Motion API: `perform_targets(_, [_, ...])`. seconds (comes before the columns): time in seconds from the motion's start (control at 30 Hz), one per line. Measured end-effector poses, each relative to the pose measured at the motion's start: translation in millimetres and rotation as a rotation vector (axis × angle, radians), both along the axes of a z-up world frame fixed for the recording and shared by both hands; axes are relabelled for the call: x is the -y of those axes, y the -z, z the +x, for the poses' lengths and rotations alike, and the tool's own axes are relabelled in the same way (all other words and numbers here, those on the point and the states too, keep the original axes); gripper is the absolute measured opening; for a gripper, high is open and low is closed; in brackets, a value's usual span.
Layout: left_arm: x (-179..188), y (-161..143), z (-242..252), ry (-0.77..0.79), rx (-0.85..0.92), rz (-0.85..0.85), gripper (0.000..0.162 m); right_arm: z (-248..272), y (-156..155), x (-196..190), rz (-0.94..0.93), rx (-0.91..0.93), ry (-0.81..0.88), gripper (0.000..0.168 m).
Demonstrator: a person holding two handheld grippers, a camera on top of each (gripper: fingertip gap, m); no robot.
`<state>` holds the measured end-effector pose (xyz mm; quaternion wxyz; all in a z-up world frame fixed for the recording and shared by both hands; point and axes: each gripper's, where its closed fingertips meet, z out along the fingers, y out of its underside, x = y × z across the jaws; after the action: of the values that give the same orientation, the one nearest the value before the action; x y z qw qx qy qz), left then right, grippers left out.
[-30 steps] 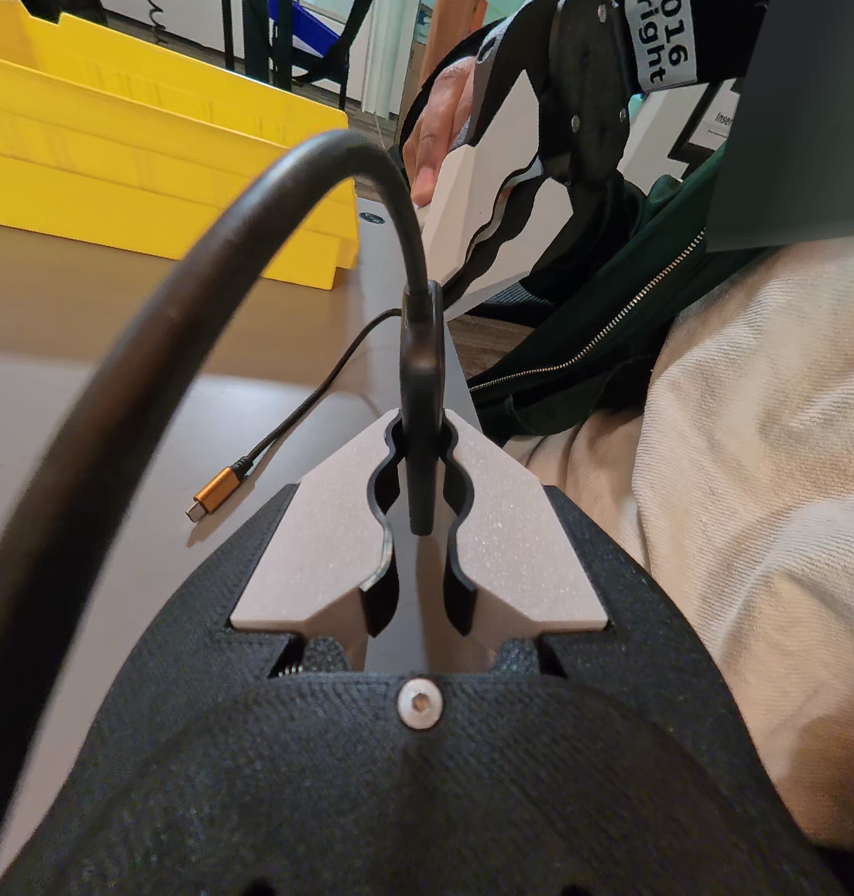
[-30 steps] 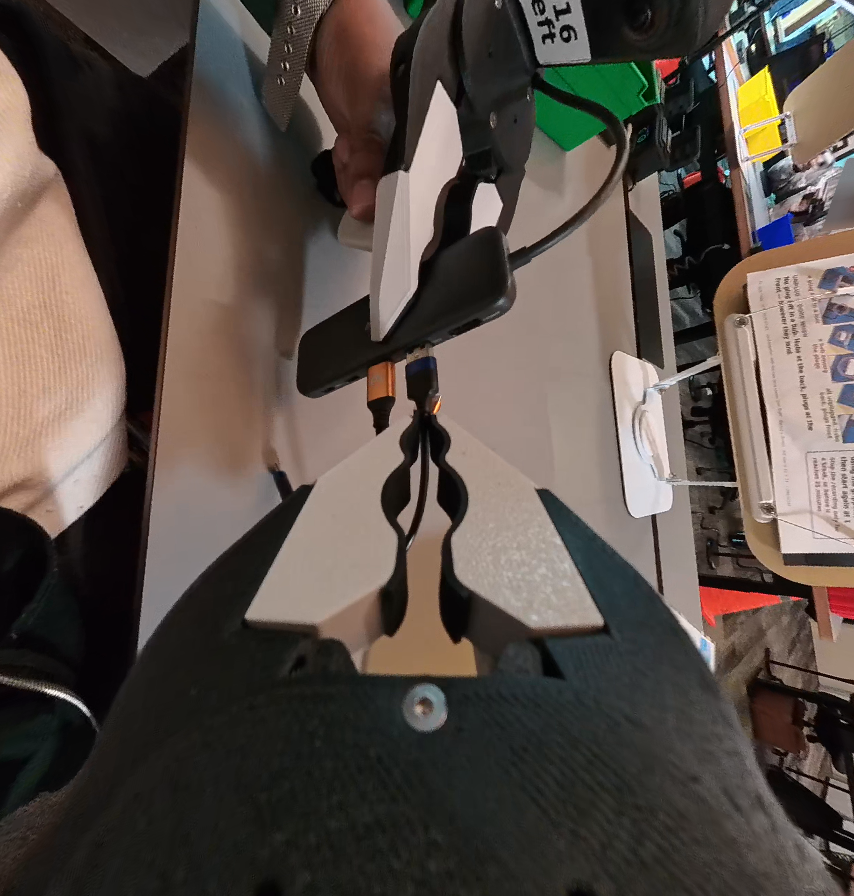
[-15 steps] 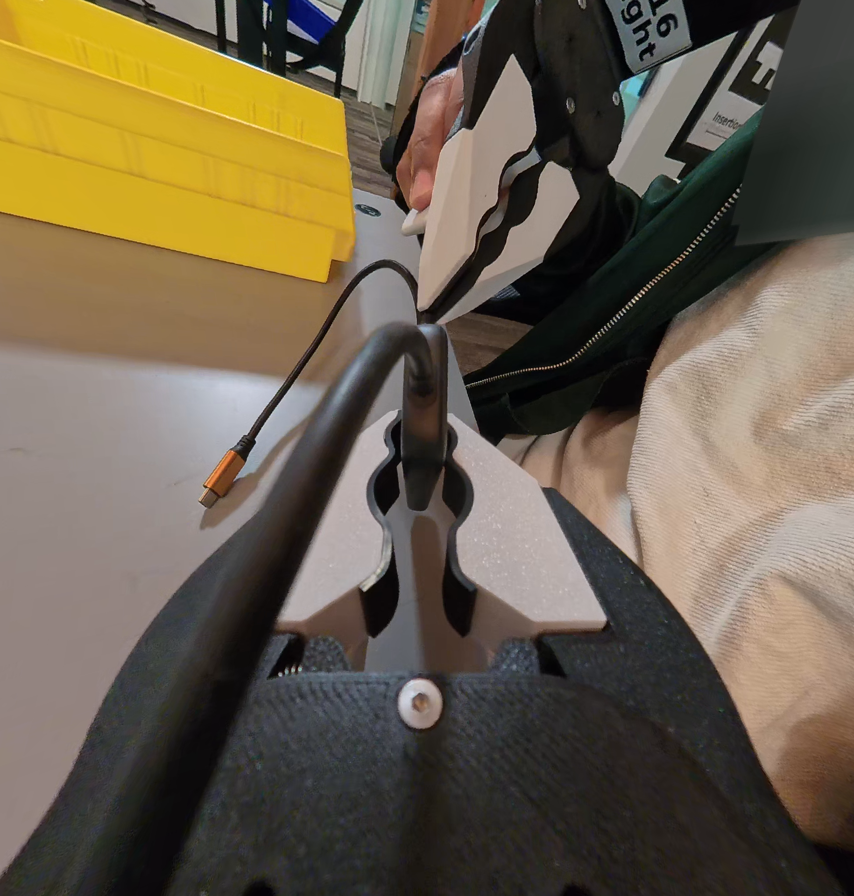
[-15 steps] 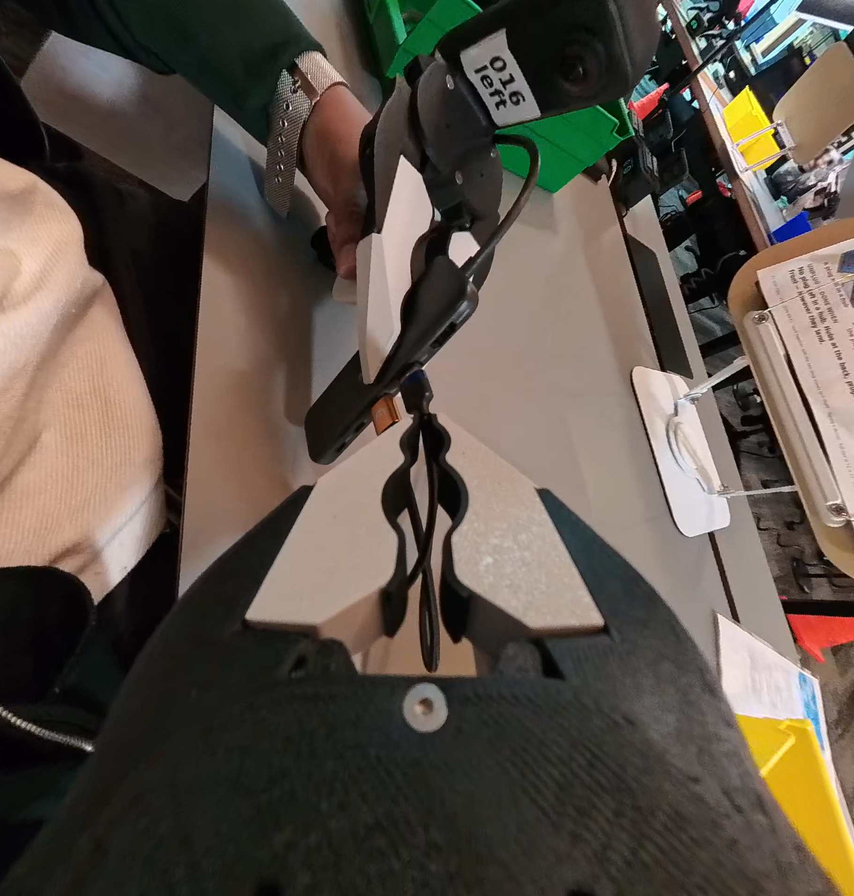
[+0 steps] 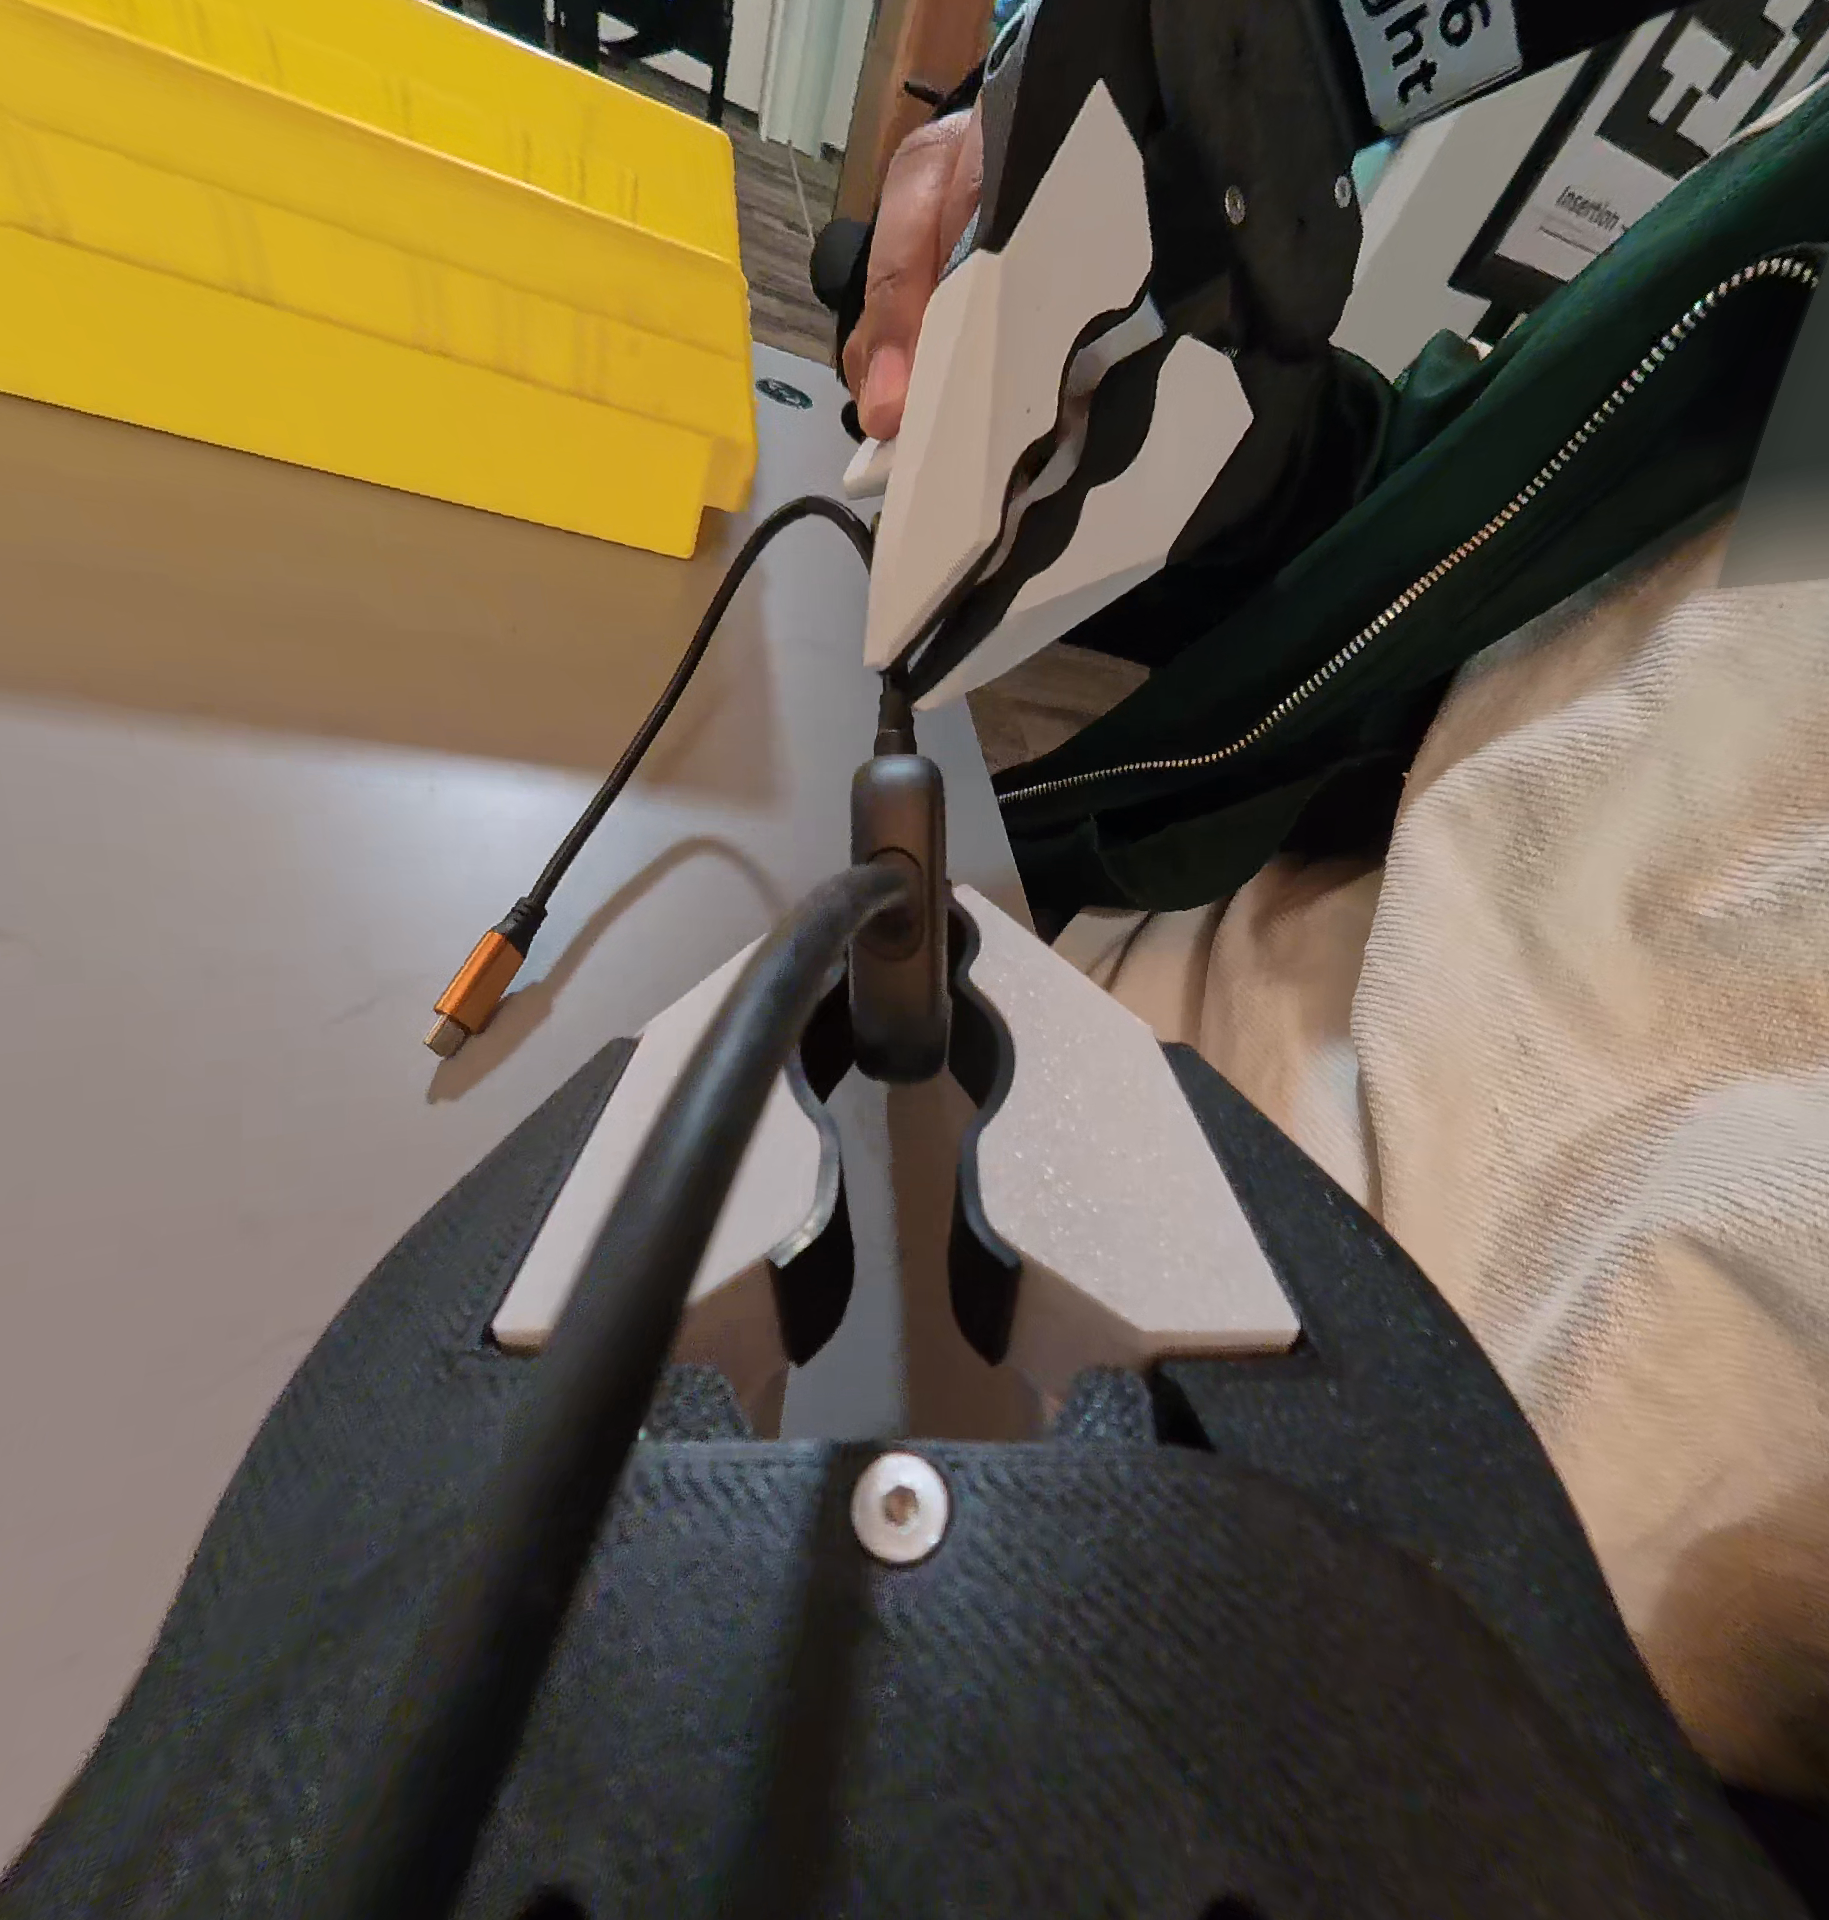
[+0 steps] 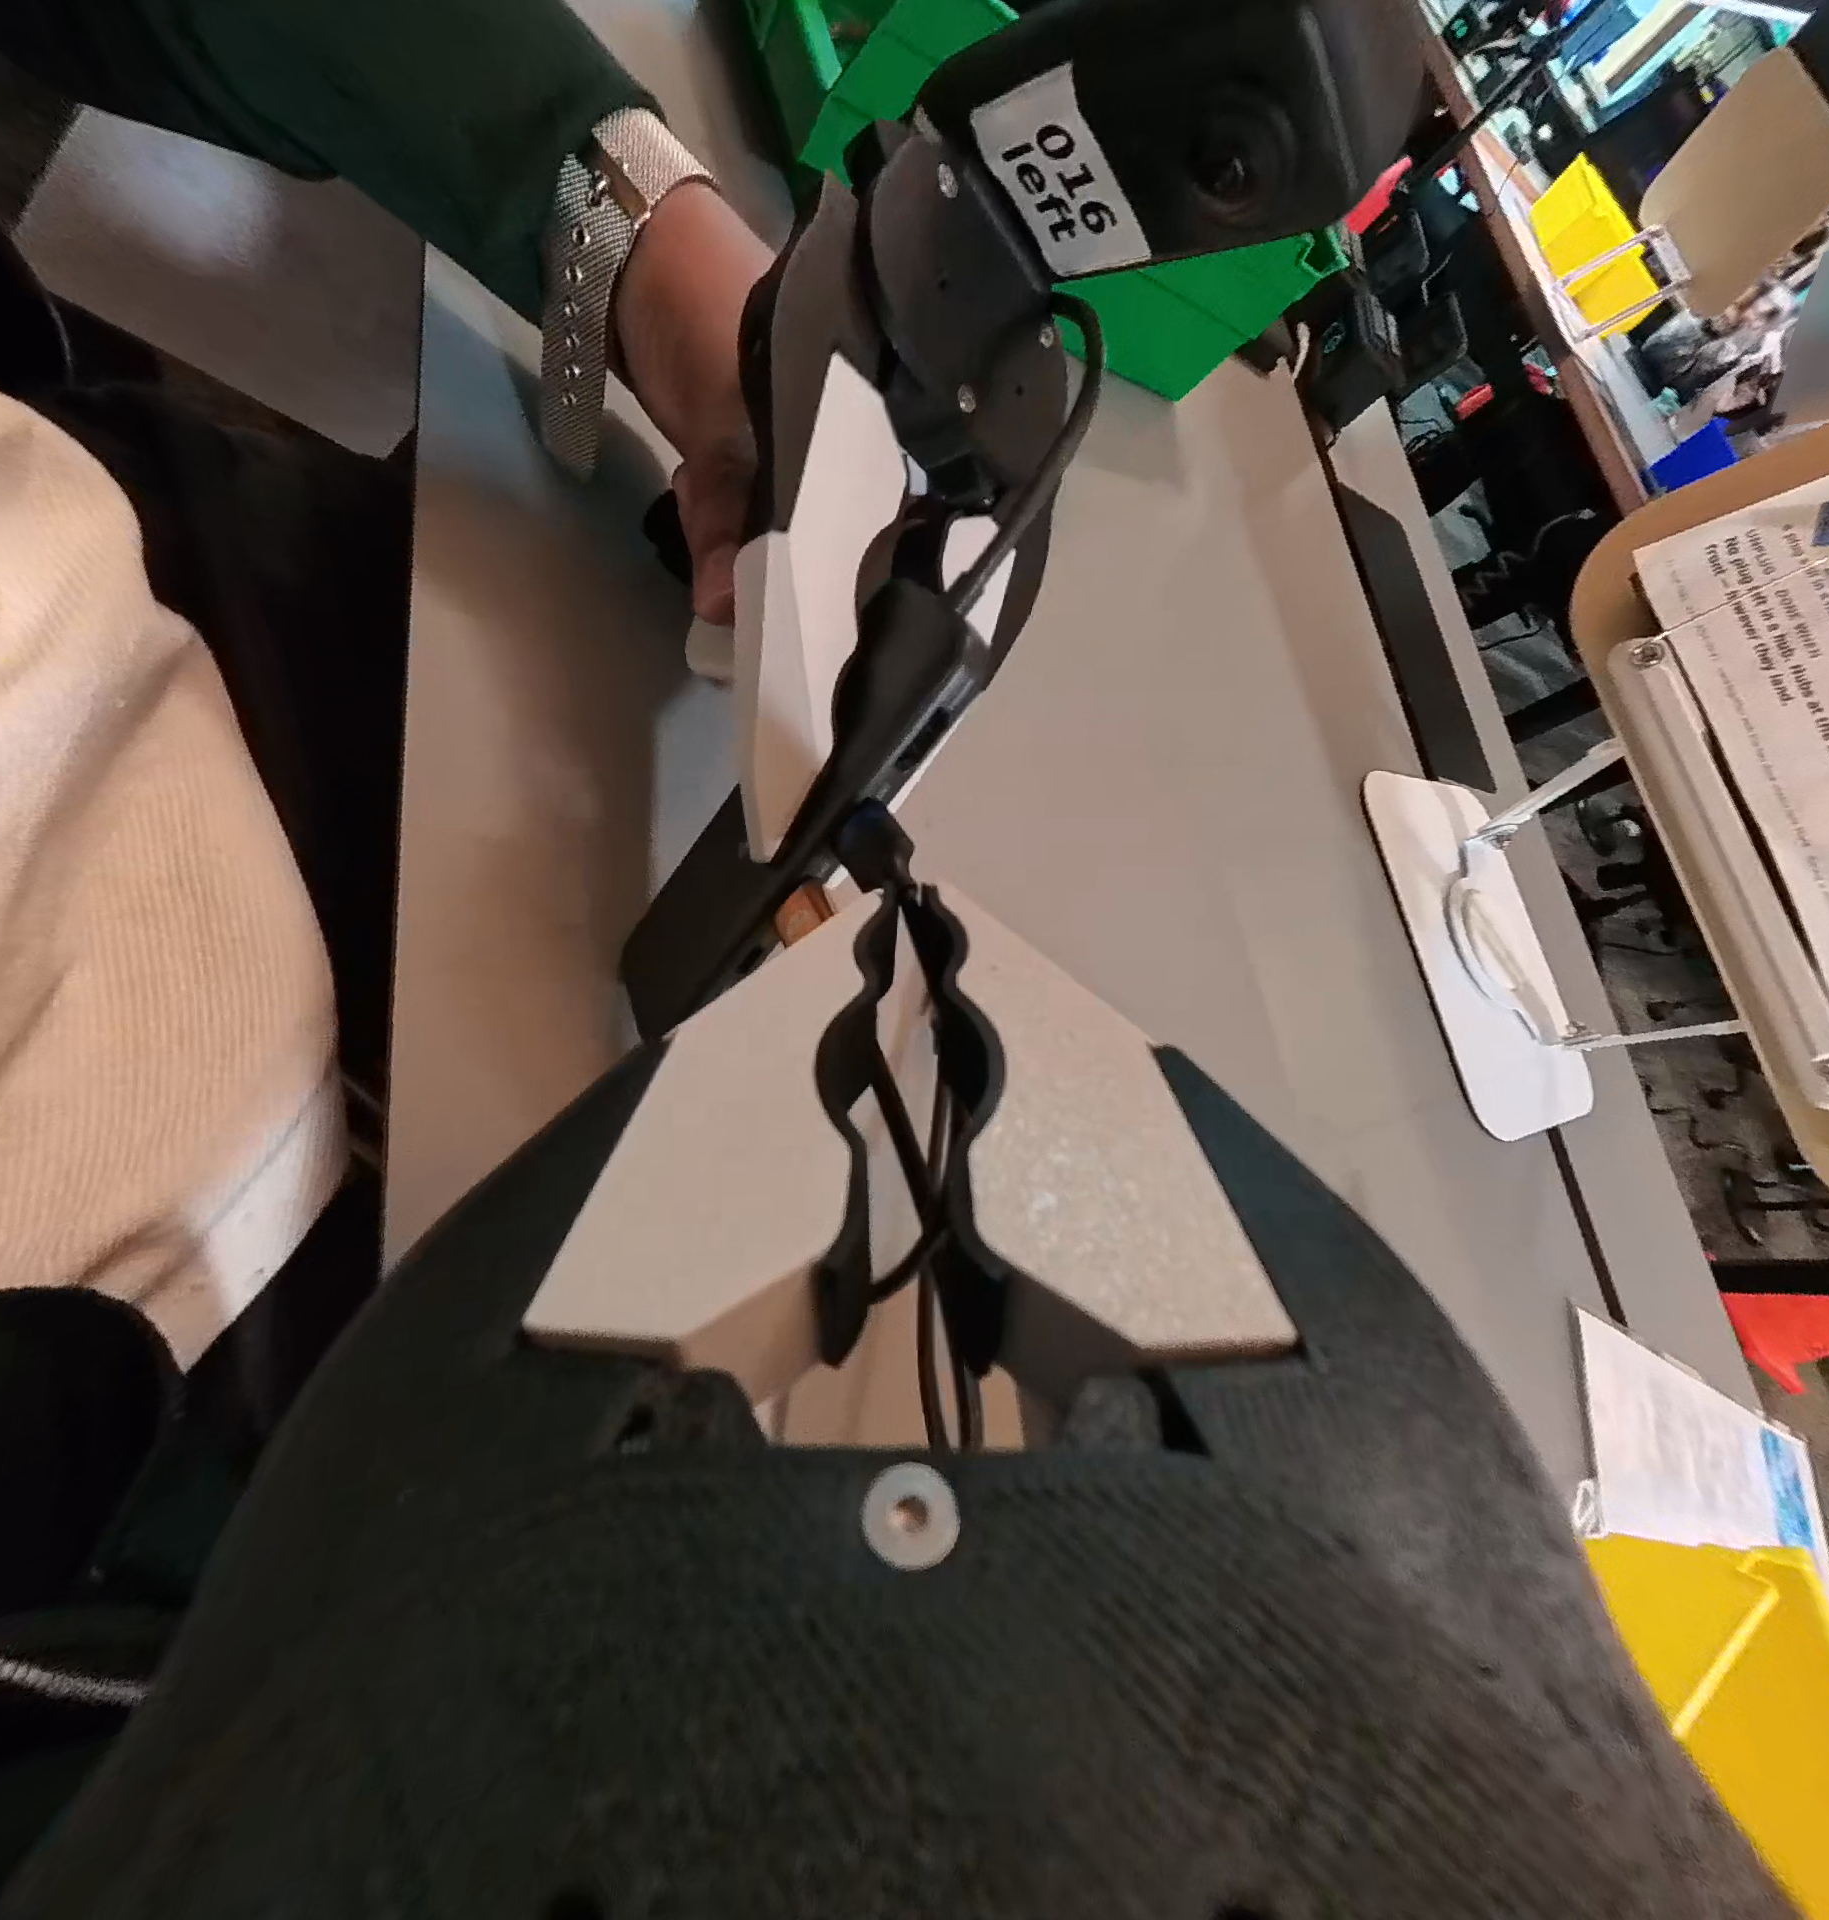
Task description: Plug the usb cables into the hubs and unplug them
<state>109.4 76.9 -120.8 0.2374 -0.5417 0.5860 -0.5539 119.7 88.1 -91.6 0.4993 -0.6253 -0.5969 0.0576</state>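
My left gripper (image 5: 897, 940) is shut on a black USB hub (image 5: 894, 894), seen edge-on and held above the table. The hub's thick black lead (image 5: 681, 1174) arcs back over my left finger. In the right wrist view the hub (image 6: 816, 800) hangs tilted, with a dark blue plug (image 6: 874, 831) and an orange plug (image 6: 801, 920) in its edge. My right gripper (image 6: 905, 904) is shut on the thin black cable just behind the blue plug. It also shows in the left wrist view (image 5: 915, 665). A loose orange plug (image 5: 479, 992) lies on the table.
Yellow bins (image 5: 349, 291) stand at the table's far left. Green bins (image 6: 1149, 301) stand behind the left gripper. A white stand base (image 6: 1471, 935) with an instruction sheet (image 6: 1783, 707) is at the right. The person's lap (image 5: 1512, 1039) lies beside the table edge.
The hub has tilted toward edge-on in the right wrist view and both grippers have drawn back a little. The hub's thick lead has swung down over my left finger. Both grips are unchanged.
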Motion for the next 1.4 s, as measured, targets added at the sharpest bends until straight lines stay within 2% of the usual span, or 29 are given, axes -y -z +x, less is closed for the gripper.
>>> perform_targets(0.07, [-3,-4,0,-0.011,0.027,-0.025,0.01,2,-5,-5,-0.004,-0.044,0.029,0.006])
perform_targets(0.2, [-10,-11,-2,-0.038,0.068,-0.068,0.009,11,-20,-12,-0.116,-0.22,0.066,0.039])
perform_targets(0.27, [-11,-11,-3,-0.039,0.068,-0.068,0.009,14,-22,-13,-0.193,-0.299,0.068,0.047])
perform_targets(0.37, [-8,-10,-2,-0.027,0.062,-0.06,0.009,13,-9,-12,-0.318,-0.313,0.067,0.06])
perform_targets(0.43, [-7,-10,-2,-0.023,0.063,-0.058,0.009,8,3,-8,-0.39,-0.295,0.052,0.062])
perform_targets(0.53, [-10,-14,-4,-0.026,0.084,-0.083,0.008,1,14,-3,-0.452,-0.282,0.036,0.055])
perform_targets(0.67, [-10,-19,-6,-0.021,0.119,-0.112,0.008,-11,14,0,-0.521,-0.361,0.012,0.041])
perform_targets(0.87, [-9,-21,-6,-0.021,0.137,-0.103,0.007,-18,23,2,-0.636,-0.407,0.013,0.039])
perform_targets(1.0, [-7,-25,-4,-0.017,0.168,-0.103,0.008,-27,37,8,-0.716,-0.384,0.016,0.027])
perform_targets(1.03, [-5,-25,-3,-0.011,0.168,-0.105,0.007,-30,41,10,-0.733,-0.365,0.018,0.018])
perform_targets(1.1, [-6,-28,-4,-0.021,0.189,-0.105,0.008,-31,41,8,-0.719,-0.357,0.039,0.011])
perform_targets(1.2, [-17,-43,-3,-0.098,0.296,-0.146,0.017,-28,25,1,-0.697,-0.43,0.052,0.011])
perform_targets(1.27, [-27,-49,-5,-0.155,0.337,-0.172,0.038,-22,6,-5,-0.682,-0.535,0.051,0.01])
perform_targets(1.3, [-30,-51,-6,-0.173,0.344,-0.175,0.043,-16,-6,-10,-0.661,-0.595,0.057,0.01])
perform_targets(1.4, [-32,-58,-9,-0.189,0.389,-0.193,0.048,12,-47,-25,-0.553,-0.766,0.089,0.011])
